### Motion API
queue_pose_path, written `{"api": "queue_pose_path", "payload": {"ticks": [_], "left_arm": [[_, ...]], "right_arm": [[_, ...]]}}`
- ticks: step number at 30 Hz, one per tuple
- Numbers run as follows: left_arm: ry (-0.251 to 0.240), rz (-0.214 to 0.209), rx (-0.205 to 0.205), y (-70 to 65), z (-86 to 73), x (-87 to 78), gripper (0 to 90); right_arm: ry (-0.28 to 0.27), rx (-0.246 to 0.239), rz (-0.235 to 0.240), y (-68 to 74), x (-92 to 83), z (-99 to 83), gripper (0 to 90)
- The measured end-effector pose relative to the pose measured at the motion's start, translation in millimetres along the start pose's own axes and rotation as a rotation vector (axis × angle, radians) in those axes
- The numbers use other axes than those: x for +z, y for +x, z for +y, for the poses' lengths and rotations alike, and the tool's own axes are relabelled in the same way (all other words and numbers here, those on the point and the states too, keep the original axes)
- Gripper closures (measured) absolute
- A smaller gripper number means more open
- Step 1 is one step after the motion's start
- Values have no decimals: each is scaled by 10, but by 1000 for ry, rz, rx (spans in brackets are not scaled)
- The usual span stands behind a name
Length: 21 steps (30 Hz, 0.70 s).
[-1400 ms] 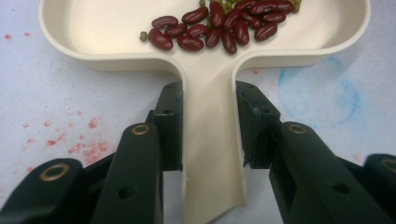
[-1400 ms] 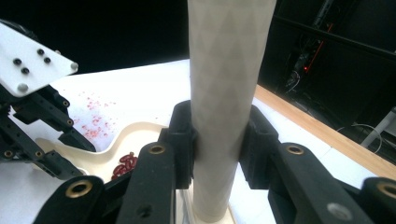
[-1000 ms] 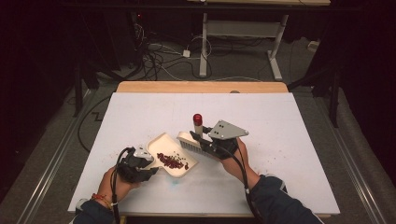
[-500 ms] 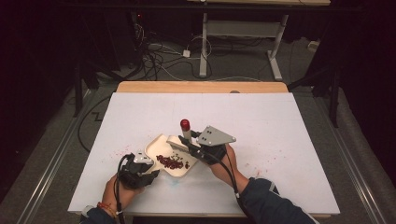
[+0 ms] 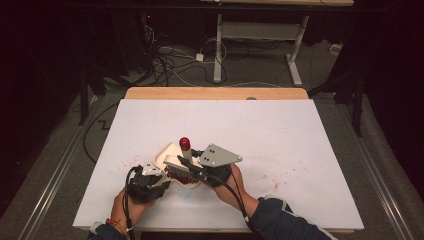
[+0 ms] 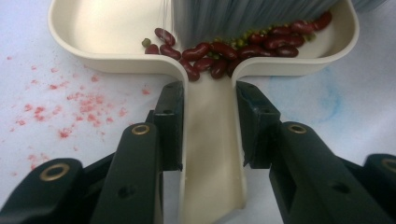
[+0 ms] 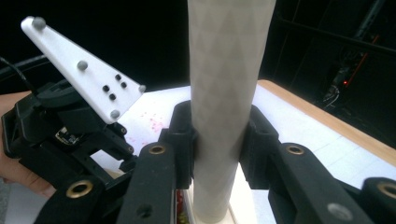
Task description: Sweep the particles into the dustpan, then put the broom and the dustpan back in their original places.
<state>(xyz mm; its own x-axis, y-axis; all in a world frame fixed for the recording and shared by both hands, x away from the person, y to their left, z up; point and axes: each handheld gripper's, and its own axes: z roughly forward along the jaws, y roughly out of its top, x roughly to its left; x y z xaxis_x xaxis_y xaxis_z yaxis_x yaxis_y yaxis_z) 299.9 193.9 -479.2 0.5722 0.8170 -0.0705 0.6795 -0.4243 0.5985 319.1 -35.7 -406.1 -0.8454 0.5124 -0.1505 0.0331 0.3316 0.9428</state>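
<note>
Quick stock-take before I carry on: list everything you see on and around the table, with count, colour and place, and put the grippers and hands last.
dustpan: one, cream, near edge of the table, handle toward the person
brush: one, grey handle with red tip, bristles down in the dustpan
red beans: many, dark red, in the dustpan against the bristles
green beans: a few, small, among the red beans
red stains: scattered, on the table beside the dustpan
table: one, white top, wooden far edge
cables: several, on the floor beyond the table
left gripper: black, shut on the dustpan handle
right gripper: black, shut on the brush handle
</note>
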Motion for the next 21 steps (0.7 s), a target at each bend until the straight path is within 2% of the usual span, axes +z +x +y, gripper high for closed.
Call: {"api": "queue_pose_path", "payload": {"ticks": [4,9,13,19,21], "left_arm": [[2,2,4,32,-1,-3,638],[3,2,9,56,4,1,638],[3,3,7,79,-8,-3,637],[1,5,-4,120,-14,5,637],[0,9,-5,124,-2,2,638]], "right_arm": [[-18,0,-20,-67,-87,38,698],[-20,15,-37,-217,-206,60,698],[-27,7,-49,-322,-310,76,699],[-24,-13,-48,-468,-585,72,698],[-22,-6,-50,-533,-691,72,698]]}}
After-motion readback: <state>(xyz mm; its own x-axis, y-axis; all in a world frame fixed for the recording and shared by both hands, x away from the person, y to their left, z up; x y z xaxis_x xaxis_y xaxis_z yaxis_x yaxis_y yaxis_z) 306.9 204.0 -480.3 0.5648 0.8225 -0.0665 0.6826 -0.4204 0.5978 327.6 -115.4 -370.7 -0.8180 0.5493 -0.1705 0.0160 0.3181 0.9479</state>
